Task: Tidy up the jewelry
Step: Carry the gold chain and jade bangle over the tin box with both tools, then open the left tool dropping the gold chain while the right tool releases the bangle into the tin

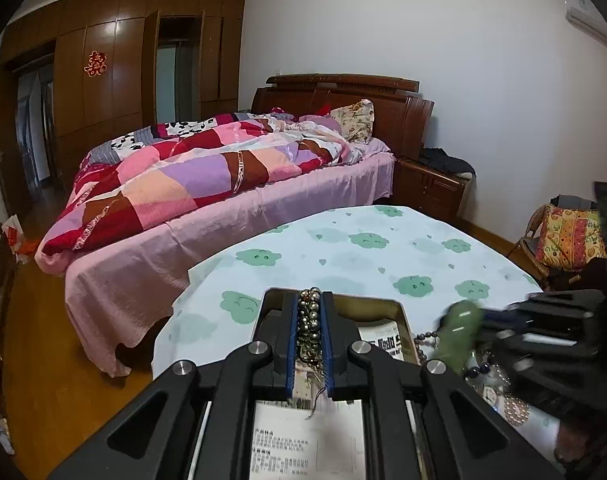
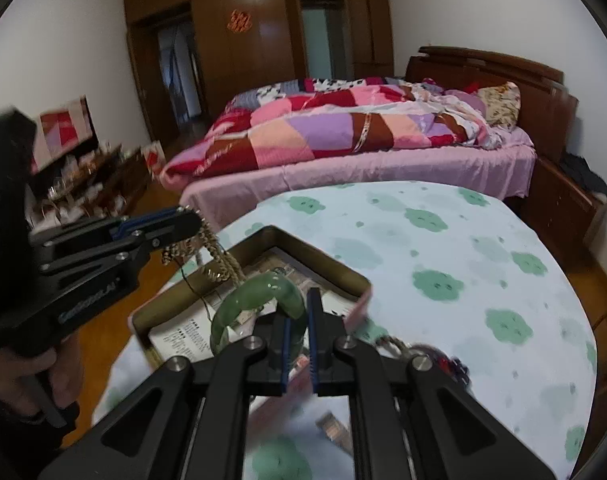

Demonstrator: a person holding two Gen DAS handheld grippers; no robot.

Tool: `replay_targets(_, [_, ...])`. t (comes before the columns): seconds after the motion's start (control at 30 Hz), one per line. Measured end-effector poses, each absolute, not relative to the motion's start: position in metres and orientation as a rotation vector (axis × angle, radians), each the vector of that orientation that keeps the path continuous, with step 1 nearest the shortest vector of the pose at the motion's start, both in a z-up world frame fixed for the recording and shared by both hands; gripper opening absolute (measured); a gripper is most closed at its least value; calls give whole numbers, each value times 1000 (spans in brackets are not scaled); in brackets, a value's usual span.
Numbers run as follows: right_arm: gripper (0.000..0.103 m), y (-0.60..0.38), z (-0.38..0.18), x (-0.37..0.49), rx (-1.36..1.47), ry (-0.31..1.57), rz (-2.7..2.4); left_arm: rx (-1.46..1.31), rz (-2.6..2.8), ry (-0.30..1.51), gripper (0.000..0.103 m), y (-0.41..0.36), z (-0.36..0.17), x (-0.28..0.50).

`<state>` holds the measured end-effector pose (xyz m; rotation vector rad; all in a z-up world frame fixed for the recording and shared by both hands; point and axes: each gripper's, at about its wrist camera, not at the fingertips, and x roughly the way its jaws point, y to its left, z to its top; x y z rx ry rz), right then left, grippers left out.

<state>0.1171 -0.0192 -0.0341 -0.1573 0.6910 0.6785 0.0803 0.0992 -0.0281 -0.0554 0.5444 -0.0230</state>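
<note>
Looking across the round worktop [image 2: 483, 248], its pale cloth printed with green clouds, the eye lands first on the open metal tin [image 2: 343, 276], rectangular, rounded at the corners and lined with printed paper, evidently the home for the jewelry. Both pieces hang above it now, probably ready to be laid inside. The left gripper [image 1: 310, 312] is pinching a beaded bracelet [image 1: 309, 320] of glossy round metallic beads, loops dangling over the tin's edge. The right gripper [image 2: 297, 316] is clamped on a green jade bangle [image 2: 259, 300], smooth, translucent, rigid, held by its rim so the ring stands clear. More beads [image 1: 425, 338] lie loose beside the tin, still unsorted.
</note>
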Motion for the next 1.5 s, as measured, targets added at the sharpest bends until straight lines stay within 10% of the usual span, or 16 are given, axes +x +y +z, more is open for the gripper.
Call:
replay_targets(0.3, [11,16,-78,149,-255,791,629,-2,25,598,10,104,-53,100])
replay_targets(0.47, [38,13,-85,151,-256,806,603,-1,30,613,15,107,-54,102])
replay_targets(0.53, [63,6,-81,149,-233,786,594,1,43,604,55,109,-50,101])
replay_targets(0.6, [63,-1,-76,146,-229,766,577,7,85,555,77,112,-44,94])
replay_targets(1.5, [70,-163,-85,73,-60,796,379,39,22,648,77,32,-57,59])
